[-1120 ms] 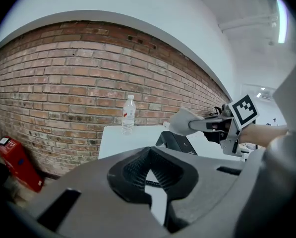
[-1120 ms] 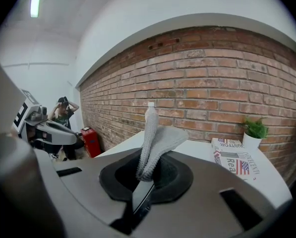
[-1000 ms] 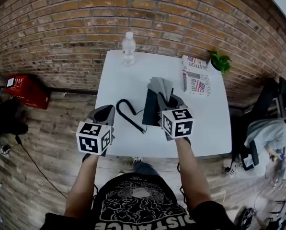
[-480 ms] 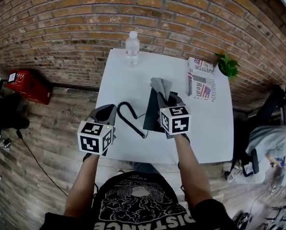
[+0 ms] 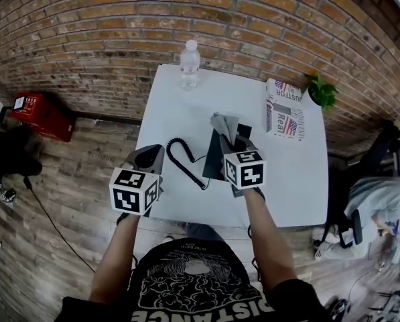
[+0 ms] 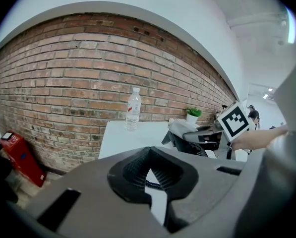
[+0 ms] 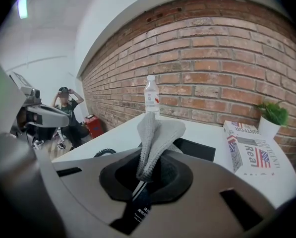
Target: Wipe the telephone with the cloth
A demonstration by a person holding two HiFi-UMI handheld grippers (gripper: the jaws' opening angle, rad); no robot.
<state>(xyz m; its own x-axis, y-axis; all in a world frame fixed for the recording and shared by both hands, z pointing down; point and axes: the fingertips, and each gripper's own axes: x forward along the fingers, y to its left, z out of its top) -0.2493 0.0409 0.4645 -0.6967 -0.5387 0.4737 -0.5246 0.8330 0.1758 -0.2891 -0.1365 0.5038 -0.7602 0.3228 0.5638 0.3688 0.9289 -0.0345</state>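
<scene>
My right gripper (image 5: 236,140) is clamping its jaws on the cloth (image 5: 224,123) over the telephone (image 5: 212,161); my left gripper (image 5: 148,158) is holding its jaws together.

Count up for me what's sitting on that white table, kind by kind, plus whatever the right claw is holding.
Water bottle: 1
Telephone: 1
Printed box: 1
Potted plant: 1
Grey cloth: 1
Total: 5

Left tool (image 6: 148,155) shut, empty — right tool (image 7: 147,175) grips cloth (image 7: 155,133).
</scene>
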